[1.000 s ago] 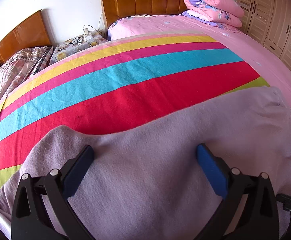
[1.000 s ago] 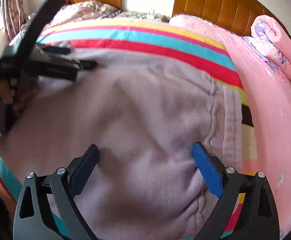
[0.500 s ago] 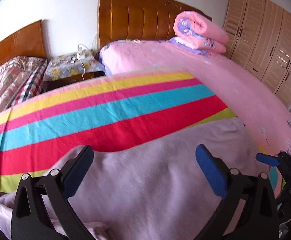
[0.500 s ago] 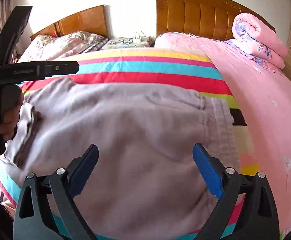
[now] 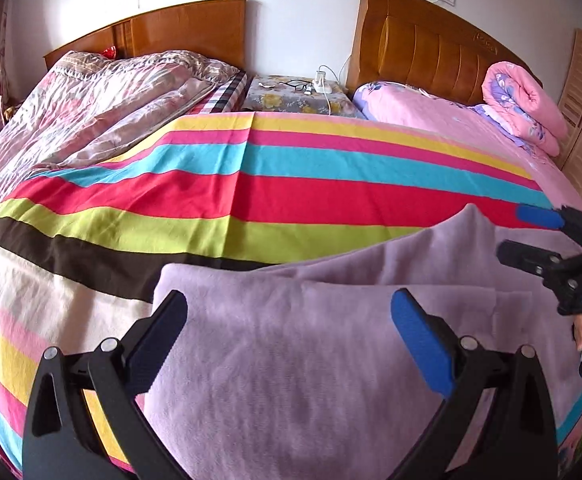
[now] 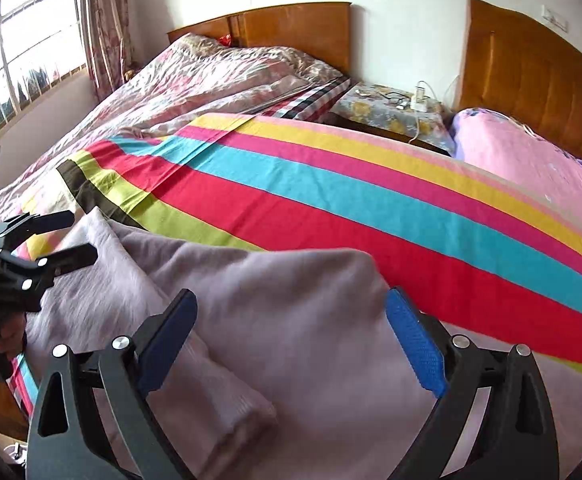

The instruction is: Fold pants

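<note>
1. Left wrist view: the left gripper (image 5: 291,332) hangs over the pants (image 5: 315,360) with its jaws wide apart and nothing between them. The lilac pants lie on the striped sheet (image 5: 251,184) at the near edge of the bed, directly below and ahead of this gripper. Their long axis seems to run across the view, from a squared corner near the left finger off to the right. A second layer of cloth shows along the far edge, so they look already doubled at least once.

2. Same view, right side: the right gripper (image 5: 531,236) comes in from the edge, its jaws parted, above the right part of the pants; whether it touches the cloth I cannot tell.

3. Right wrist view: the right gripper (image 6: 291,336) is also spread open and empty, poised over the pants (image 6: 291,320). A ribbed band, probably the waist, lies folded just under its left finger. The left gripper (image 6: 57,240) sits at the far left, jaws apart, over the other end.

4. Judgement: each gripper is nearest its own end, so the next fold likely brings one end over the other along the long axis.

5. Containers: none in view.
</note>
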`<state>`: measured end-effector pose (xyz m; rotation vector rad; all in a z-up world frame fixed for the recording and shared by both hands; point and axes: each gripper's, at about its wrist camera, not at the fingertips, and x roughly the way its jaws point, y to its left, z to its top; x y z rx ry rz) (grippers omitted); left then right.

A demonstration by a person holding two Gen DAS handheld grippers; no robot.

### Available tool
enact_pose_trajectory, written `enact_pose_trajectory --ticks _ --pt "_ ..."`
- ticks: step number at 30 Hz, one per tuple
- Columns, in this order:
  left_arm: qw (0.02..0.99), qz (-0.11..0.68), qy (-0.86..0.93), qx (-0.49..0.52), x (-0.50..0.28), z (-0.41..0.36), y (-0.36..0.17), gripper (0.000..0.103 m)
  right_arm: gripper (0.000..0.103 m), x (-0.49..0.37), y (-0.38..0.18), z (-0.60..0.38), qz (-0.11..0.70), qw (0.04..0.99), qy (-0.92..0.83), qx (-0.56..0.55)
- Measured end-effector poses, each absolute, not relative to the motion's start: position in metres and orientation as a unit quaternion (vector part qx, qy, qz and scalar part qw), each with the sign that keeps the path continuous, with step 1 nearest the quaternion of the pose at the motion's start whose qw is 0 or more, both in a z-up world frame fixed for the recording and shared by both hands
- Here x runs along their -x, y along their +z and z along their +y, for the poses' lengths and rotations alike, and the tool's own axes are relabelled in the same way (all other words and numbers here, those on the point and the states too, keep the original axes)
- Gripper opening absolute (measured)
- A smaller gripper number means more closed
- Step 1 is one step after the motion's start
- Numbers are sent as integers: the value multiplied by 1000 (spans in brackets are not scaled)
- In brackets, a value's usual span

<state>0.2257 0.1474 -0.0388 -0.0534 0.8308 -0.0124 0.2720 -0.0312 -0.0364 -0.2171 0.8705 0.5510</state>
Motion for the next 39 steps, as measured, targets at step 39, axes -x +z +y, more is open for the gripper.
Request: enact_pose_trajectory --ticks 39 --pt "904 404 32 135 -219 198 -51 101 98 -250 -37 -138 425 900 95 9"
